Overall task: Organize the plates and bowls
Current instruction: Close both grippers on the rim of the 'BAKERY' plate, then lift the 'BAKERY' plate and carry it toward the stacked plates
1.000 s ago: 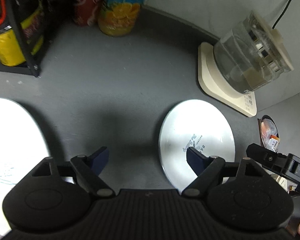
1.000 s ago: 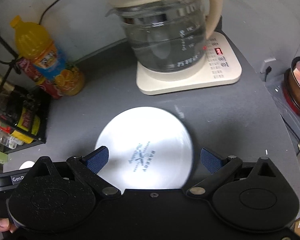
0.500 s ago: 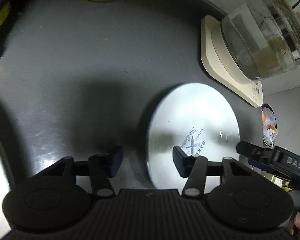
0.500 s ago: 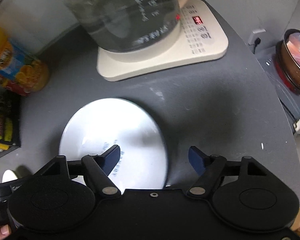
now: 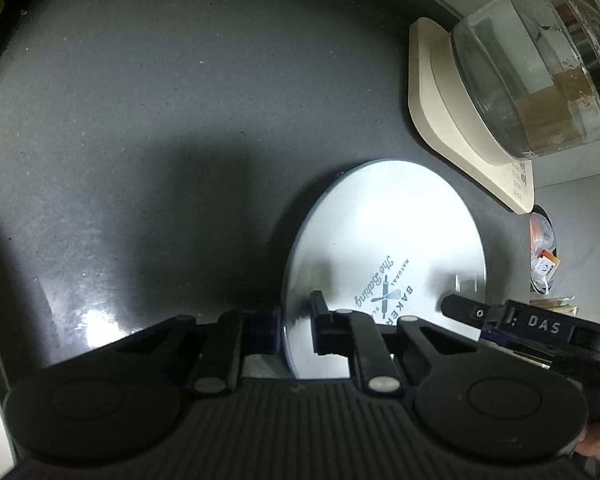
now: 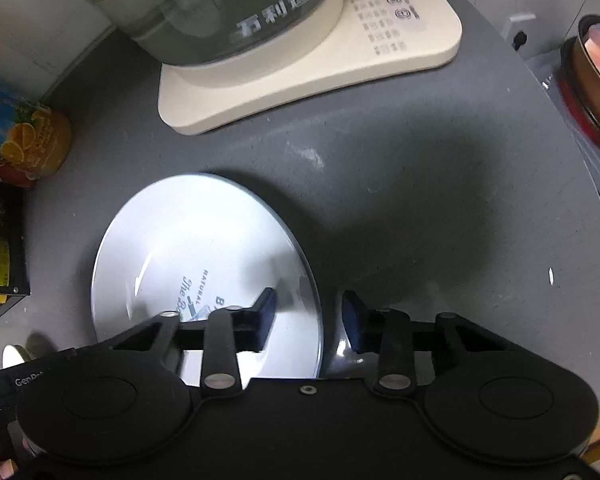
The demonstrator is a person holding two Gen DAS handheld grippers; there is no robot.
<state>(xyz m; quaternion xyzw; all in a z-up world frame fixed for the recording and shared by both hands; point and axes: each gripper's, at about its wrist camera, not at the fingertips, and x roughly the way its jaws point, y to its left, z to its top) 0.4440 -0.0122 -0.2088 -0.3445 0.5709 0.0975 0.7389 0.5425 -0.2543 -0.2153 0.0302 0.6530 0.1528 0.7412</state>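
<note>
**A:** Left wrist view first — how far along is the task?

**B:** Early, I judge. One white plate (image 5: 384,248) with a bakery logo lies flat on the dark grey counter (image 5: 160,120), just in front of the glass kettle (image 5: 540,80) on its cream base (image 5: 440,120). The left gripper (image 5: 296,320) straddles the plate's left rim: its jaws have just been closing, and they stand nearly together with the rim between them — clamped on it, as far as I can see. The plate is not lifted yet.

**A:** And what is hard to make out there?

**B:** The near edge of the plate is hidden under the gripper body. At the far left a pale strip is cut off; I cannot tell what it is. No bowl shows.

**A:** Now the right wrist view.

**B:** The same plate (image 6: 204,256) lies in front of the kettle base (image 6: 300,80), with the orange drink bottle (image 6: 24,136) well to the left of the kettle. The right gripper (image 6: 308,320) has its jaws either side of the plate's right rim — they have just been closing, yet a clear gap remains, so the pads do not press on it.

**A:** What is left?

**B:** Gripping, lifting and stacking, I judge. Where the plate should go is out of view, and the kettle's top is cut off.
</note>
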